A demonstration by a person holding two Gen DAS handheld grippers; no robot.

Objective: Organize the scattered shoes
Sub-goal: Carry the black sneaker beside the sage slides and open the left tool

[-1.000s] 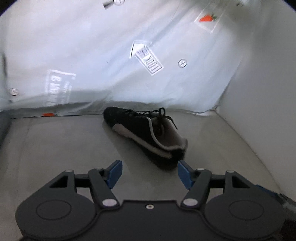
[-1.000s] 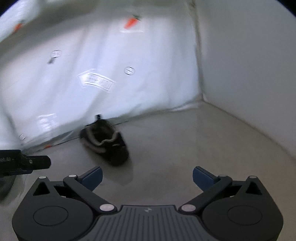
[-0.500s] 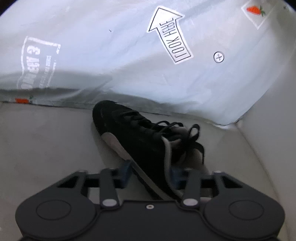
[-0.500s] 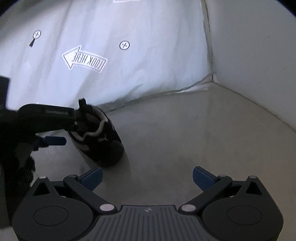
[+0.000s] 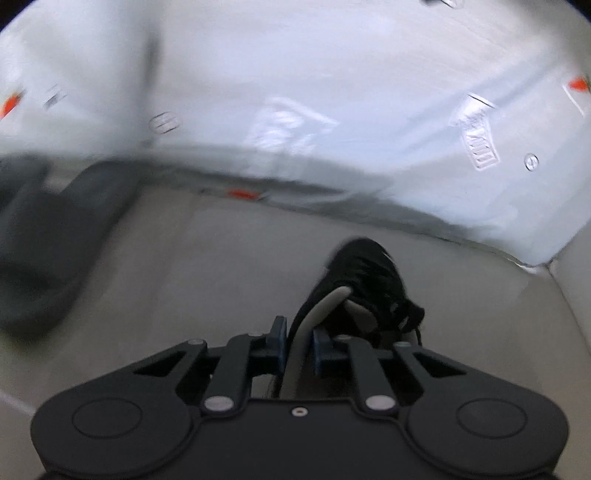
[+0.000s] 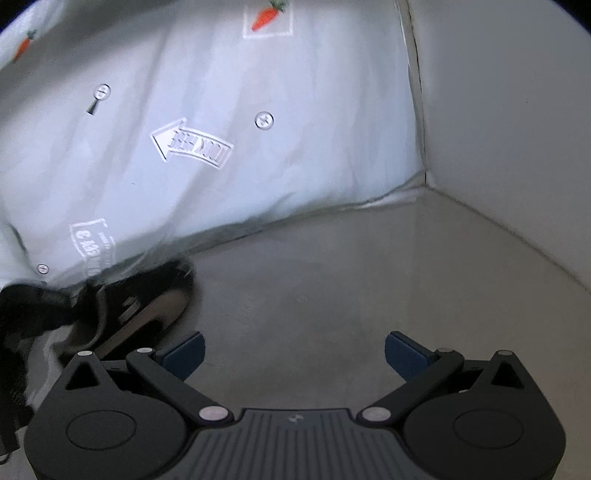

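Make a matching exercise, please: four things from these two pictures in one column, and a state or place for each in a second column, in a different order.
Things:
1. left gripper
2. right gripper
3. black sneaker
4. carrot picture

States or places:
A. printed on the white sheet at the back
B. open, nothing between the fingers
C. held by its heel rim, toe pointing away
D. shut on the shoe's heel rim

Pairs: 1-D, 2-B, 3-C, 4-A
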